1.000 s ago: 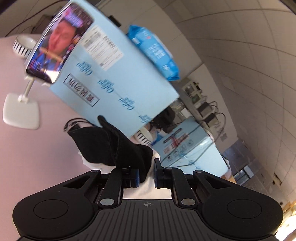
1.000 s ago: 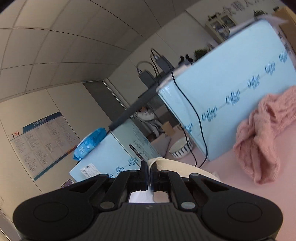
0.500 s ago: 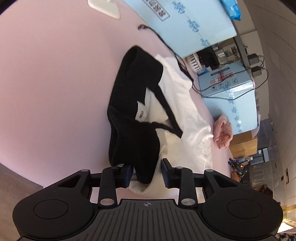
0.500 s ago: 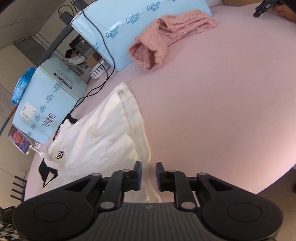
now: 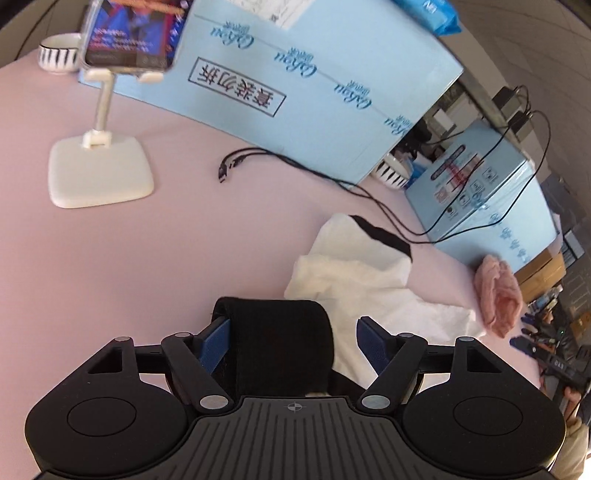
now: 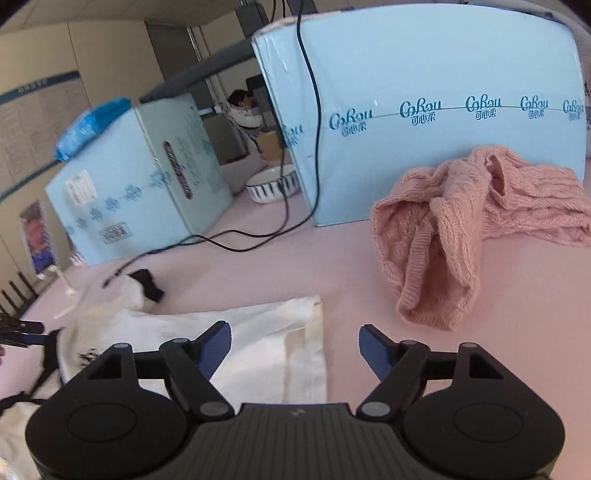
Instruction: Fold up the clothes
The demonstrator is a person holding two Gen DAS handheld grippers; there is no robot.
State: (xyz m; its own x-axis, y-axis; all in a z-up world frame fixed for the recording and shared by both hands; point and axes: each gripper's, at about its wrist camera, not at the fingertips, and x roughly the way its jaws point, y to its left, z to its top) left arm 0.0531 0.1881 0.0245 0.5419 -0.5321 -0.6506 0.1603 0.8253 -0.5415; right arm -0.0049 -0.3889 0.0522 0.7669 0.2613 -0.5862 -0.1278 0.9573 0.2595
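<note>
A white garment with black trim [image 5: 354, 280] lies on the pink table [image 5: 147, 258]; it also shows in the right wrist view [image 6: 258, 339]. My left gripper [image 5: 291, 332] is open, and a black band of the garment [image 5: 280, 339] lies between its fingers, not gripped. My right gripper [image 6: 295, 341] is open and empty, low over the garment's right edge. A pink knitted sweater [image 6: 480, 229] lies crumpled to the right against a blue box; it also shows in the left wrist view [image 5: 498, 291].
Light blue cartons [image 5: 314, 74] [image 6: 424, 110] line the table's far side, with a smaller one [image 6: 140, 177] to the left. A white phone stand [image 5: 99, 170] holds a phone [image 5: 133, 33]. Black cables [image 5: 314, 170] run across the table. Striped bowls [image 6: 273, 184] [image 5: 59, 55] stand by the boxes.
Both grippers have opened wide and let go of the garment. Both now sit low over the table and look level toward the boxes, instead of down from above.
</note>
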